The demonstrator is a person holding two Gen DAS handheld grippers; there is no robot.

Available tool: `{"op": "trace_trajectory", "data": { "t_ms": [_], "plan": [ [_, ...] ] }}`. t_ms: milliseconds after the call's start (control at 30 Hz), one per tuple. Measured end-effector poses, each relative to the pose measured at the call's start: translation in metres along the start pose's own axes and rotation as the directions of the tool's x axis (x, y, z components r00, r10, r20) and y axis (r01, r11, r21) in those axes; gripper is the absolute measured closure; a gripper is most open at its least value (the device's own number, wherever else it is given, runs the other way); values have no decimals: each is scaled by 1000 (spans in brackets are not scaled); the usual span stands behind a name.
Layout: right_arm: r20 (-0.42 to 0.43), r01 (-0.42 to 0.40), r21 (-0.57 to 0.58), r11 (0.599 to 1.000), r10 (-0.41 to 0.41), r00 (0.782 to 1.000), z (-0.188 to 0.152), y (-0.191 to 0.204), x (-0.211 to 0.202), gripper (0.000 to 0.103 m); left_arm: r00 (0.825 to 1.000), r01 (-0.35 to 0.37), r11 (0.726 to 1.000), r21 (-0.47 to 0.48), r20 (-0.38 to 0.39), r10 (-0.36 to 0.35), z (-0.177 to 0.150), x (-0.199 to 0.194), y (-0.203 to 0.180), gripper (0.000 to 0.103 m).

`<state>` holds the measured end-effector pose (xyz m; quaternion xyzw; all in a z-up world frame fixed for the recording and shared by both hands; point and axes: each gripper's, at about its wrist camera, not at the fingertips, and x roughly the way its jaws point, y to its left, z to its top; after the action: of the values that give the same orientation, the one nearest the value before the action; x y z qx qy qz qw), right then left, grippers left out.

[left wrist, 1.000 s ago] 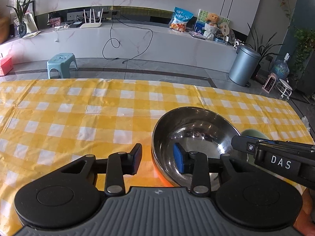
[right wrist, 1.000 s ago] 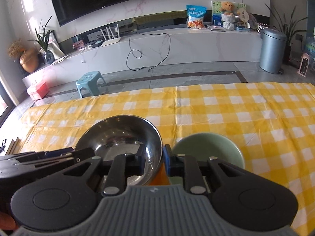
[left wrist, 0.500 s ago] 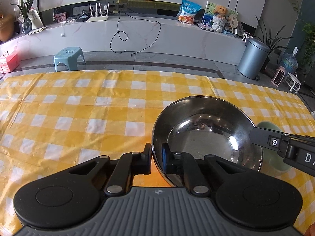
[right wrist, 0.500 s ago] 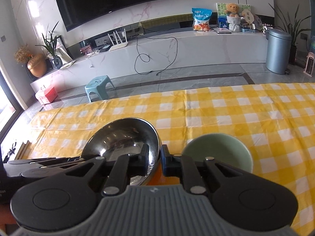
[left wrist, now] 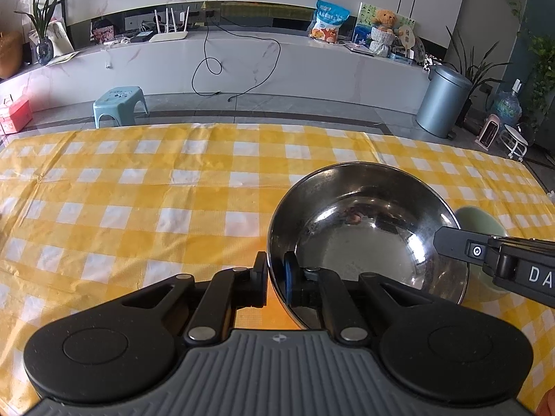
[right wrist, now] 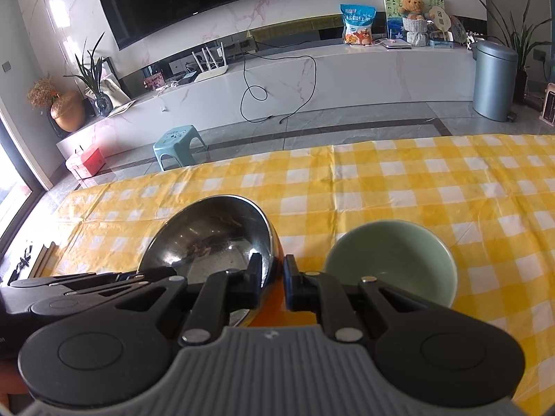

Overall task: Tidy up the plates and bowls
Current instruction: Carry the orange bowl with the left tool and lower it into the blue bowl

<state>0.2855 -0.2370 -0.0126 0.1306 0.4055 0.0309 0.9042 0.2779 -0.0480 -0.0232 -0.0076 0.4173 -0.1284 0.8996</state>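
Note:
A steel bowl (left wrist: 364,228) sits on the yellow checked tablecloth (left wrist: 138,208), over an orange dish (left wrist: 249,315) that is mostly hidden beneath it. My left gripper (left wrist: 275,270) is shut on the bowl's left rim, one pad inside and one outside. My right gripper (right wrist: 272,270) is shut on the steel bowl's (right wrist: 208,239) right rim in the same way. A pale green bowl (right wrist: 388,260) stands upright just right of the steel one, apart from both grippers. The right gripper's body (left wrist: 492,260) reaches in over the bowl from the right.
The tablecloth (right wrist: 416,180) stretches wide to the left and towards the far edge. Beyond the table are a small blue stool (left wrist: 119,102), a grey bin (left wrist: 442,102) and a long white TV bench (left wrist: 242,59).
My left gripper's jaws went from wide apart to shut on the steel bowl's left rim. The right gripper kept its grip on the right rim.

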Motion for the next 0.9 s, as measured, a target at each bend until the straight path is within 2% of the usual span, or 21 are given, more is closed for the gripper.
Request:
{"op": "trace_trajectory", "data": {
  "t_ms": [167,400,633,900],
  "plan": [
    [-6,10,21,1000,-10,1000,-2,-1,-2,95,1000,5,1000,-24,1,-5,2,-4,-1,94],
    [-16,-9,55,998,10,1000,0,-4,-17,97,1000,8,999,-48,8,-7,5,-31,-3,95],
    [17,-63,96,993,62,998,-2,-6,-58,97,1000,18,994,-108,24,-16,-3,-73,-4,94],
    [70,-137,143,980,128,989,-29,-4,-111,97,998,25,986,-166,58,-16,-28,-125,-3,94]
  ]
}}
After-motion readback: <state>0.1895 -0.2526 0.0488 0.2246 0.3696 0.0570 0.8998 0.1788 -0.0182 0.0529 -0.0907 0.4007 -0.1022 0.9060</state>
